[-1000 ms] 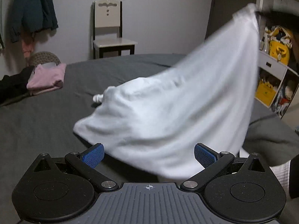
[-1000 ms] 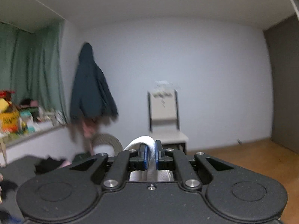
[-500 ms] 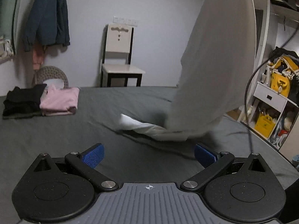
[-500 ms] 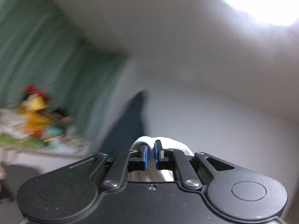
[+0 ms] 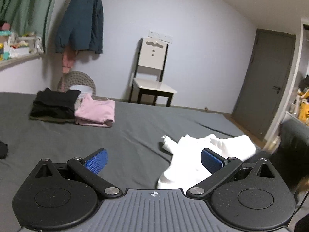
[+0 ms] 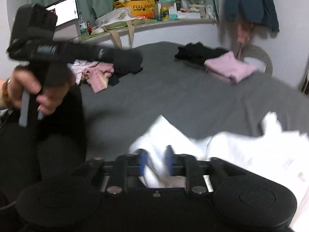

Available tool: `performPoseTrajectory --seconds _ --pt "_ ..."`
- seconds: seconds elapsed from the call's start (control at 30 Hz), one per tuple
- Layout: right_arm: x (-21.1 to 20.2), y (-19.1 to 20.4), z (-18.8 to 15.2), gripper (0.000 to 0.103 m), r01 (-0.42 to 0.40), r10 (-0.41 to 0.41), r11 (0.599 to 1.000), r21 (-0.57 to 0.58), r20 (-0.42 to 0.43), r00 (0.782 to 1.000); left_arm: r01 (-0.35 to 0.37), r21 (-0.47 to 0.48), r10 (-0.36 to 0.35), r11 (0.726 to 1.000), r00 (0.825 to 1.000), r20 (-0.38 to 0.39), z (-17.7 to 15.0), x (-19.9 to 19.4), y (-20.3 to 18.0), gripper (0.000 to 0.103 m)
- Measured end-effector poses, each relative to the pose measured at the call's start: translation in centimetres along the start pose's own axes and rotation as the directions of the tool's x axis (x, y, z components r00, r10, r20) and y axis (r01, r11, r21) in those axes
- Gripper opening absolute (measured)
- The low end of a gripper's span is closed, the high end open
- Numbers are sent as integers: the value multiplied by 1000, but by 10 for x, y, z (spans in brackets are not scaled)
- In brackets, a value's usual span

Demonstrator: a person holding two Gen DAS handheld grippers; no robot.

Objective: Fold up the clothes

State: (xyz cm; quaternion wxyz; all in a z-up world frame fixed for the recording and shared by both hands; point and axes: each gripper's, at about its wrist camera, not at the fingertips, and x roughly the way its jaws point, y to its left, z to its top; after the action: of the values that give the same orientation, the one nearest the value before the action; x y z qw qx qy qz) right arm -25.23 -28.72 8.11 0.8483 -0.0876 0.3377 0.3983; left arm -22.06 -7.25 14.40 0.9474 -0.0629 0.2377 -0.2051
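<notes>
On the grey bed sheet, folded black clothes and a soft pink stack sit far left of a crumpled white garment. The left gripper hovers wide open, empty; the right gripper, blurred, stands partly open around white cloth.

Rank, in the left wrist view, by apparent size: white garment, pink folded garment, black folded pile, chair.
1. white garment, nearest the camera, so possibly overstated
2. chair
3. black folded pile and pink folded garment: alike, unranked
</notes>
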Motion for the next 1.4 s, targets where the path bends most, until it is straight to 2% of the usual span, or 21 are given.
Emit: performPoseTrajectory --seconds 0.03,0.1,0.2,0.27,0.3,0.43,0.53,0.57,0.63,0.7,0.77,0.83,0.9,1.03,1.13,1.2,1.23,1.27,1.33,1.37,1.4 --pt "-3 2 -6 41 0 0 1000 -2 10 1000 9 5 -9 1000 1000 -9 -2 5 0 103" --pt "-14 3 -5 68 8 -8 1000 0 33 999 22 27 -21 999 999 -38 -9 15 -3 103" --pt "-32 -1 -10 71 40 -41 999 12 68 997 70 55 -66 996 994 -86 -20 27 -15 103" --pt "-37 -15 -10 73 103 -104 995 17 74 992 103 78 -92 992 987 -129 -27 39 -25 103" --pt "-44 -21 -14 78 156 -157 988 19 78 985 94 102 -77 990 985 -157 -31 44 -32 103" --pt "-64 -64 -19 80 406 -412 905 128 15 911 36 199 19 979 962 -271 -46 70 -56 103" --pt "-80 -99 -25 79 523 -537 821 229 -2 844 39 214 37 976 940 -339 -54 89 -63 103" --pt "-80 -109 -28 79 542 -560 794 275 -18 828 37 214 42 976 935 -352 -56 93 -66 102" --pt "-81 -130 -34 79 571 -596 735 366 -52 801 18 214 64 977 928 -367 -59 98 -69 92" --pt "-75 -142 -40 79 599 -630 678 426 -83 772 -8 203 90 979 914 -395 -62 103 -70 51" --pt "-66 -145 -45 79 639 -673 635 434 -97 734 -1 150 65 989 906 -417 -63 105 -65 37" --pt "-63 -145 -51 80 667 -705 603 436 -98 702 7 121 44 993 910 -413 -62 103 -63 26" --pt "-61 -147 -59 83 672 -714 584 455 -105 692 -7 140 61 990 922 -383 -60 99 -61 9" --pt "-59 -150 -73 83 681 -726 542 492 -134 674 -106 103 134 989 938 -319 -49 86 -43 8" --pt "-62 -157 -75 83 708 -756 487 511 -159 635 -206 44 210 978 939 -273 -39 75 -19 7" --pt "-66 -163 -75 84 730 -783 421 539 -190 592 -280 1 273 960 934 -232 -27 65 1 7" --pt "-68 -167 -76 84 725 -786 397 563 -199 585 -312 -27 299 950 930 -215 -21 59 11 7" --pt "-70 -171 -76 84 705 -782 383 597 -195 591 -337 -54 320 940 926 -202 -15 53 21 7" --pt "-72 -178 -77 82 644 -765 378 665 -168 622 -376 -105 354 921 918 -180 -7 42 39 7" --pt "-70 -181 -77 68 630 -754 379 678 -169 635 -389 -126 367 913 915 -170 -4 36 47 7" --pt "-69 -185 -77 46 621 -743 379 686 -174 646 -402 -147 379 904 911 -161 -1 30 55 7"
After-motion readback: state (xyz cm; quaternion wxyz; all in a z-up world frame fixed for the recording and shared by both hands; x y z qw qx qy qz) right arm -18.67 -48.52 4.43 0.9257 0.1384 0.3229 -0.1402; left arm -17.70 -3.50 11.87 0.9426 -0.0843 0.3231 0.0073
